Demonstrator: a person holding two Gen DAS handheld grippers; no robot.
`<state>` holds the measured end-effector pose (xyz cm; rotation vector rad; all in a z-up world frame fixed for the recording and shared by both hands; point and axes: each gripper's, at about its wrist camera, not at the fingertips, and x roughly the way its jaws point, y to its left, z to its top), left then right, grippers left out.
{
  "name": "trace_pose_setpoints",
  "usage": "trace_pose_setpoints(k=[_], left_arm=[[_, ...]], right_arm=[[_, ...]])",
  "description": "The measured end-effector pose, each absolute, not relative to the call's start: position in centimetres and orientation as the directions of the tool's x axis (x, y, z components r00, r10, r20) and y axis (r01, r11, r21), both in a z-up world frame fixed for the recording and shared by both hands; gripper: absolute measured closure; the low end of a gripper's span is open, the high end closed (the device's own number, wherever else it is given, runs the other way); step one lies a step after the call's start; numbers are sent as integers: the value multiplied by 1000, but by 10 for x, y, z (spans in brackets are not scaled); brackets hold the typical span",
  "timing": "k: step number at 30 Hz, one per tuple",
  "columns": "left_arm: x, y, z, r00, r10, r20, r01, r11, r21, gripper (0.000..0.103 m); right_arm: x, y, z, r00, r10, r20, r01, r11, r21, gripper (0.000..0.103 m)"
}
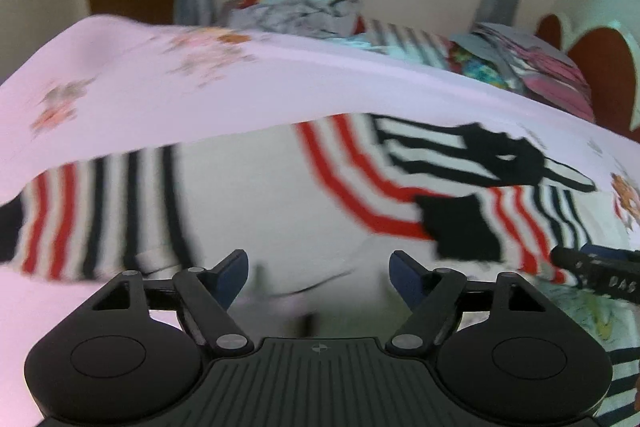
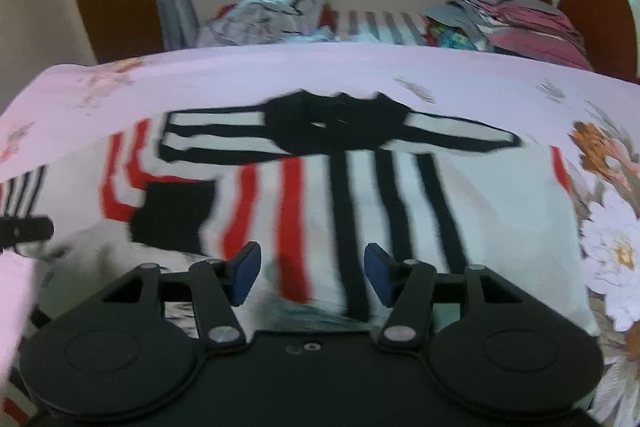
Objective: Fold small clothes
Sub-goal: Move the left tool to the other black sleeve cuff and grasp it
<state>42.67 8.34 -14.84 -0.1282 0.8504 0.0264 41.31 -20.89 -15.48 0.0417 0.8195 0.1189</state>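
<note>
A small white shirt with red and black stripes and a black collar (image 2: 492, 219) lies spread on the bed, also shown in the left wrist view (image 1: 280, 195). One sleeve with a black cuff (image 2: 172, 219) is folded in over the body. My left gripper (image 1: 318, 277) is open and empty over the shirt's lower white part. My right gripper (image 2: 312, 275) is open and empty over the striped lower part. The right gripper's tip shows at the right edge of the left wrist view (image 1: 592, 267). Both views are motion-blurred.
The shirt lies on a pink floral bedsheet (image 2: 280, 67). At the far edge sit a loose heap of clothes (image 2: 272, 15) and a stack of folded clothes (image 2: 516, 19). A window and grey curtains are behind; a red headboard (image 2: 596, 19) stands at the right.
</note>
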Motion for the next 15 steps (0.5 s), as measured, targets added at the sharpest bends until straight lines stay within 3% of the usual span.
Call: trace_pose_setpoints(k=[15], left_arm=[[366,260,-193,627,100,-773,-496,816,-297,26]], right_arm=[[410,-132,-144,659,227,-717,-215,970,109,41]])
